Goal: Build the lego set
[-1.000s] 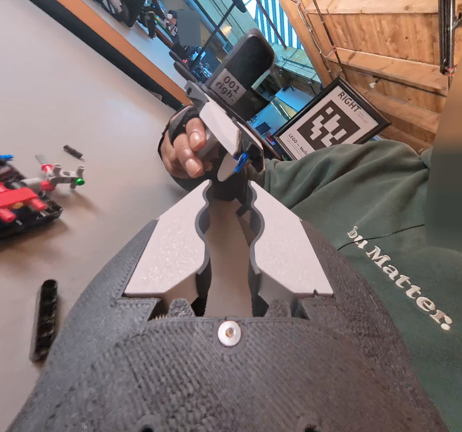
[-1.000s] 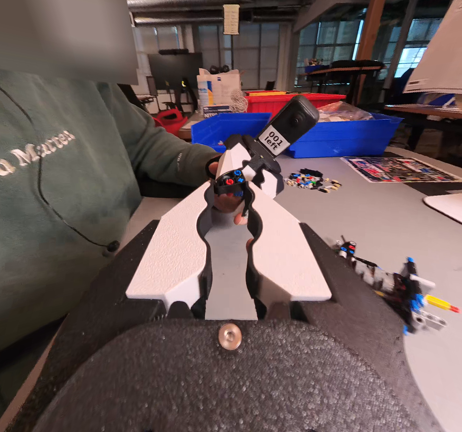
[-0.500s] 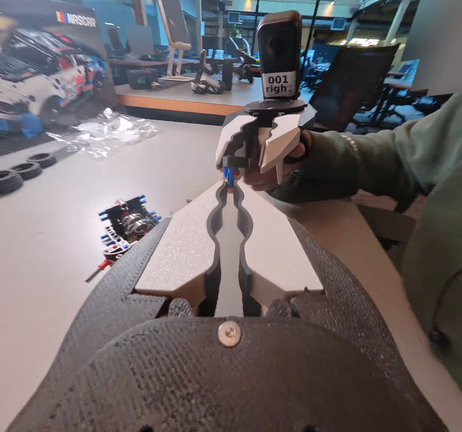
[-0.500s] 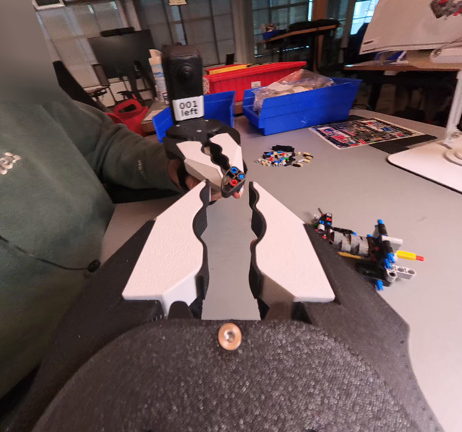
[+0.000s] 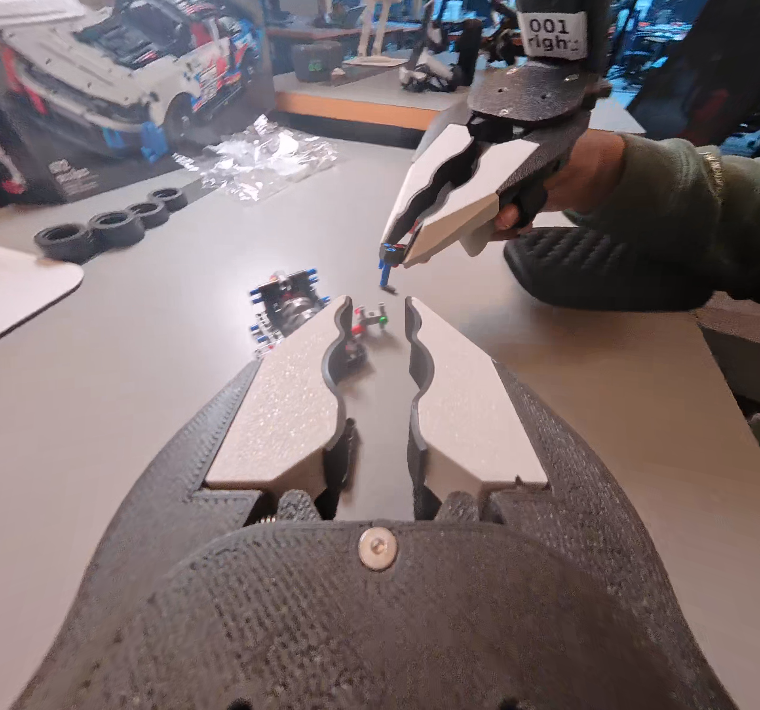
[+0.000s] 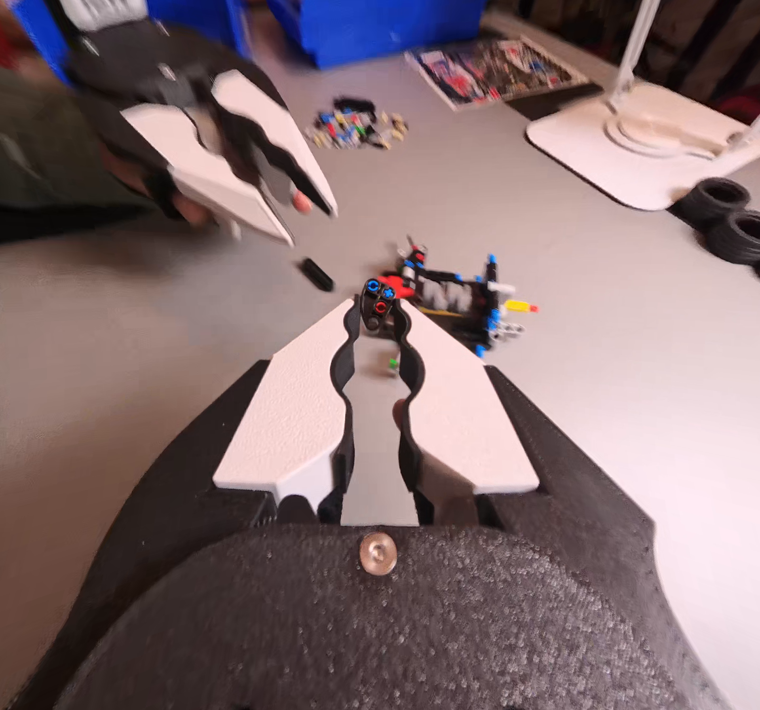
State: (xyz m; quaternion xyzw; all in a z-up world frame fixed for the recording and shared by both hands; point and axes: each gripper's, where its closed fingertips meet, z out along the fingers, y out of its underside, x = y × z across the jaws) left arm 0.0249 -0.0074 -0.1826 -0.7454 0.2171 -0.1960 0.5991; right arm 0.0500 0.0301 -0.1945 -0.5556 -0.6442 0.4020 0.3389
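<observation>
- Right gripper [image 6: 376, 312]: fingers clamped on a small black lego piece [image 6: 376, 303] with blue and red pins in its holes, pinched at the very tips. In the left wrist view the same gripper [image 5: 397, 256] comes in from 1 o'clock, tips down, a blue pin hanging under them just above the table [image 5: 144, 361].
- Left gripper [image 5: 378, 308]: fingers spread, nothing between them; held above the table. In the right wrist view it sits at 10 o'clock [image 6: 312, 223], blurred.
- Partly built lego assembly [image 6: 456, 299]: black frame with blue pins and a yellow-red axle, on the table just beyond the right gripper's tips, toward 1 o'clock.
- Small grey sub-piece with red and green ends [image 5: 370, 316]: on the table, seen between the left fingertips.
- Short black beam [image 6: 316, 275]: lying loose at 11 o'clock of the right tips.
- Loose parts pile [image 6: 355, 125]: farther out at 12 o'clock.
- Black tyres [image 5: 111, 223]: in a row at 10 o'clock in the left wrist view.
- Blue bins [image 6: 382, 3], printed sheet [image 6: 493, 71], white lamp base [image 6: 641, 139]: along the far edge.
</observation>
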